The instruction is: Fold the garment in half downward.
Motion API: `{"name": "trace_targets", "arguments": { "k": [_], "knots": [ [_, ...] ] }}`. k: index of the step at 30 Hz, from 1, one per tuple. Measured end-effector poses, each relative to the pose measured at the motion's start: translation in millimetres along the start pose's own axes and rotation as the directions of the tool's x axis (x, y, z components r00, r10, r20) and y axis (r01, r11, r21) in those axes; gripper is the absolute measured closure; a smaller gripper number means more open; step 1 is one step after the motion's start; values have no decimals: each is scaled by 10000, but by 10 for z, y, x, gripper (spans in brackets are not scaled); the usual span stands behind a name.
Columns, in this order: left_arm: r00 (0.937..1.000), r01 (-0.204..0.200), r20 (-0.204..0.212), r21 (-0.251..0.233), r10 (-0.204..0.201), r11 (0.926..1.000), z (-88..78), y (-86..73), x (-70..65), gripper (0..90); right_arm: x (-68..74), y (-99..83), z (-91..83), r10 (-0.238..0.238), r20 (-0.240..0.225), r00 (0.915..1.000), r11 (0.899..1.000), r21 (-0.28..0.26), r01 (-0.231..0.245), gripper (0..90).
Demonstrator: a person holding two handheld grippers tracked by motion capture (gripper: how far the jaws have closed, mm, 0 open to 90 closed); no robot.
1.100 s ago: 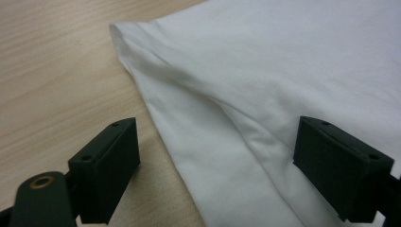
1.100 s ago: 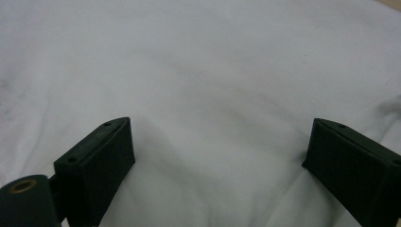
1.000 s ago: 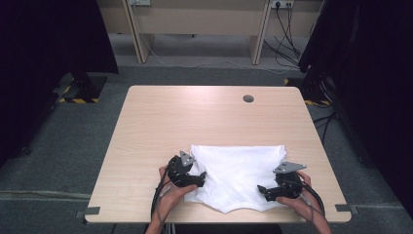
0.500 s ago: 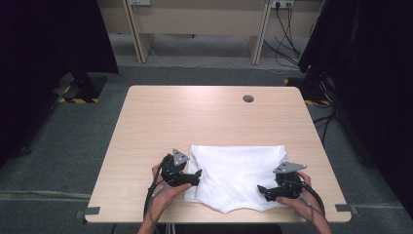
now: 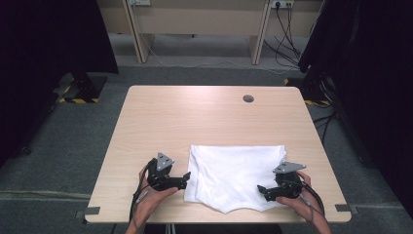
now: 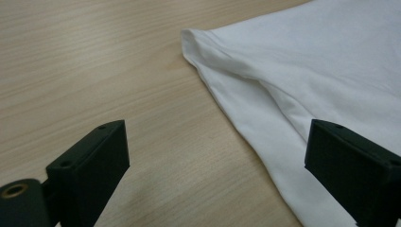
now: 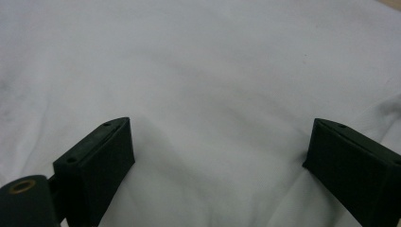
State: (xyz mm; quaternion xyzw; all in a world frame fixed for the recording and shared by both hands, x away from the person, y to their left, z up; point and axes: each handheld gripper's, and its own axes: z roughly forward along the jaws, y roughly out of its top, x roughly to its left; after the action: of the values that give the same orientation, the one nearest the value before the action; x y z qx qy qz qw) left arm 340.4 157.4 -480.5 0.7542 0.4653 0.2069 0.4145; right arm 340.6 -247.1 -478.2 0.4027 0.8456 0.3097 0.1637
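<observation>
A folded white garment (image 5: 234, 173) lies flat on the near half of the wooden table (image 5: 195, 117). My left gripper (image 5: 187, 179) sits at the cloth's left edge, open, with bare wood and the folded hem (image 6: 283, 94) between its jaws. My right gripper (image 5: 262, 190) rests over the cloth's near right corner, open, with white fabric (image 7: 213, 94) spread under and between its jaws. Neither gripper holds anything. A hand wraps each gripper from below.
A round cable hole (image 5: 248, 98) is set in the table's far side. Desk legs and cables (image 5: 287, 29) stand on the grey floor beyond. Dark curtains hang at both sides. The table's near edge runs just below both hands.
My left gripper has drawn back leftwards off the cloth's left edge onto bare wood. The right gripper has stayed where it was.
</observation>
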Motion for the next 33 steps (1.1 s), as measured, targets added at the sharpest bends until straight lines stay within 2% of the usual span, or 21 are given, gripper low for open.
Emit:
{"name": "trace_targets", "arguments": {
  "k": [4, 16, 23, 26, 33],
  "knots": [
    [9998, 8, -189, -204, -12, 9998, -69, -48, 45, 61, 1, -2, 0, 9, 2, 10000, 10000, -11, -9, 85],
    [9993, 250, -277, -638, -268, 9976, -261, -214, 143, 61, 0, -5, 0, -8, 2, 10000, 10000, -45, 8, 85],
    [9983, 310, -476, -514, -335, 9982, -333, -321, 187, 61, 0, -10, -1, -1, 10, 10000, 10000, -69, 1, 84],
    [9981, 117, -595, -268, -133, 9996, -352, -359, 184, 61, 0, -14, -1, -7, 8, 10000, 10000, -99, 7, 85],
    [9982, 121, -588, -62, -125, 9999, -406, -413, 193, 61, 0, -16, -1, -8, 11, 10000, 9999, -123, 8, 85]
  ]
}}
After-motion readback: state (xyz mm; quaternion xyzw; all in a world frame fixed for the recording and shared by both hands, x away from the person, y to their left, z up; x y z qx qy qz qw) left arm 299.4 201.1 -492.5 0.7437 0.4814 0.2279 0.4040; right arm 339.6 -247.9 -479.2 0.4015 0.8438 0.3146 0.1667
